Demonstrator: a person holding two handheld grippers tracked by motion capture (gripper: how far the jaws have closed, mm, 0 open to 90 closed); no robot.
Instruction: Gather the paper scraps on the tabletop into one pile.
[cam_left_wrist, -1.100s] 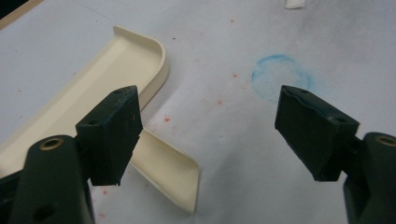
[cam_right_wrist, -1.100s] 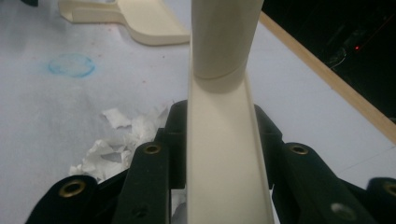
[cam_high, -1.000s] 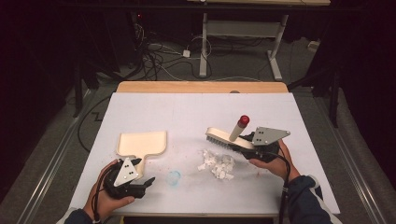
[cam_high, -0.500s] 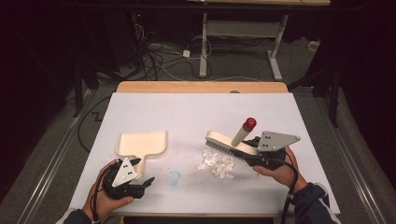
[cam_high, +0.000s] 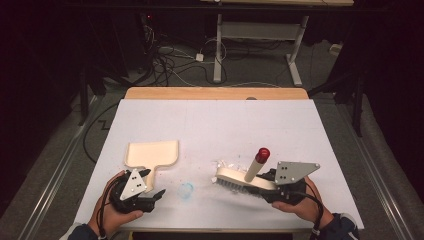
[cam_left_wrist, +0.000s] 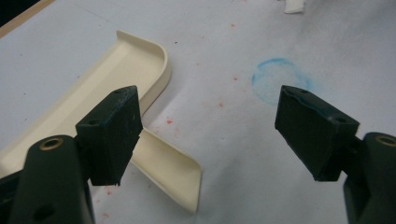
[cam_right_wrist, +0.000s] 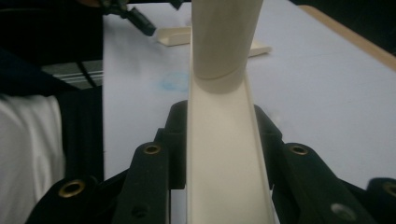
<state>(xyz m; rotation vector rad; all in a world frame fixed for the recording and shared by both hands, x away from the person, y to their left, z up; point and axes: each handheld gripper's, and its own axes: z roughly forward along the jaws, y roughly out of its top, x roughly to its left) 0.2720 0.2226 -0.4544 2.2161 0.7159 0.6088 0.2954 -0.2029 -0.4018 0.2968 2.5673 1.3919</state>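
Observation:
A cream hand brush (cam_high: 234, 177) with a red-tipped handle (cam_high: 262, 154) lies low over the white table cover (cam_high: 215, 125), bristles down. My right gripper (cam_high: 267, 184) is shut on its back; in the right gripper view the brush body (cam_right_wrist: 224, 154) runs up between the jaws. A few white paper scraps (cam_high: 226, 164) show just behind the brush. A cream dustpan (cam_high: 150, 152) lies at the near left. My left gripper (cam_high: 154, 183) stands open beside its handle (cam_left_wrist: 168, 168), jaws wide apart with nothing between them (cam_left_wrist: 210, 126).
A faint blue ring (cam_high: 186, 190) is marked on the cover between the two grippers, also the ring (cam_left_wrist: 279, 86) in the left gripper view. A wooden table edge (cam_high: 215, 93) runs along the far side. Cables and desk legs lie on the dark floor beyond.
My right gripper has drawn the brush toward the near edge, over the spot where the paper scraps lay; most scraps are now hidden by it. The left gripper has stayed put.

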